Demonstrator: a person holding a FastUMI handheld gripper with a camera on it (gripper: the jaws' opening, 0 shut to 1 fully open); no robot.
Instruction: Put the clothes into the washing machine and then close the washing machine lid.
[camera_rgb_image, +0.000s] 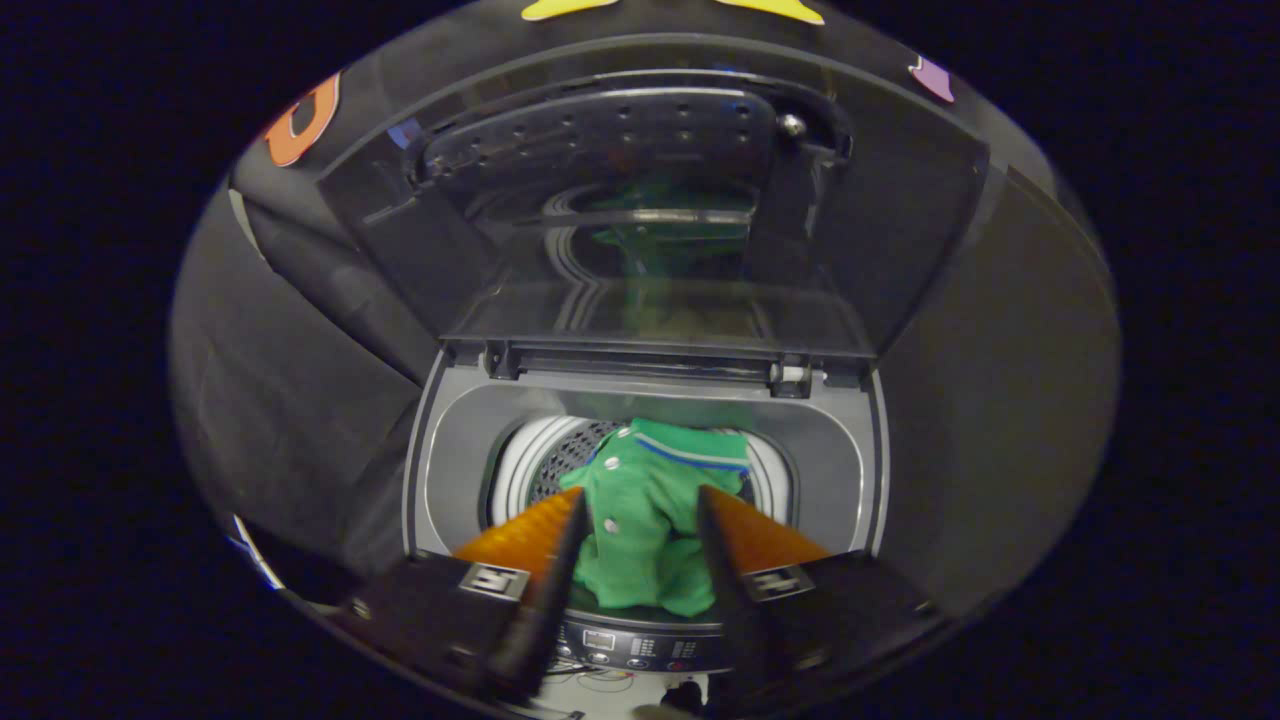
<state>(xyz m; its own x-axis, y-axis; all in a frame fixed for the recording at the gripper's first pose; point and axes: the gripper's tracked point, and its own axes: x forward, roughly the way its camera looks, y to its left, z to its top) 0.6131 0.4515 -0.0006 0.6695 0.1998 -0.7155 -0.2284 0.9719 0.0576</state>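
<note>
A green shirt (645, 530) with white buttons and a blue-striped collar hangs bunched between my two fingers. My gripper (642, 495) is shut on it, both fingers pressing its sides. The shirt is held over the round drum opening (555, 460) of the top-loading washing machine (455, 450), and its lower end drapes toward the front rim. The machine's dark see-through lid (650, 220) stands open and upright behind the drum, with the green of the shirt mirrored in it.
The control panel (640, 648) with small buttons runs along the machine's front edge, just below the shirt. Black cloth walls (300, 380) close in on both sides of the machine. Some thin wires lie on a pale surface in front of the panel.
</note>
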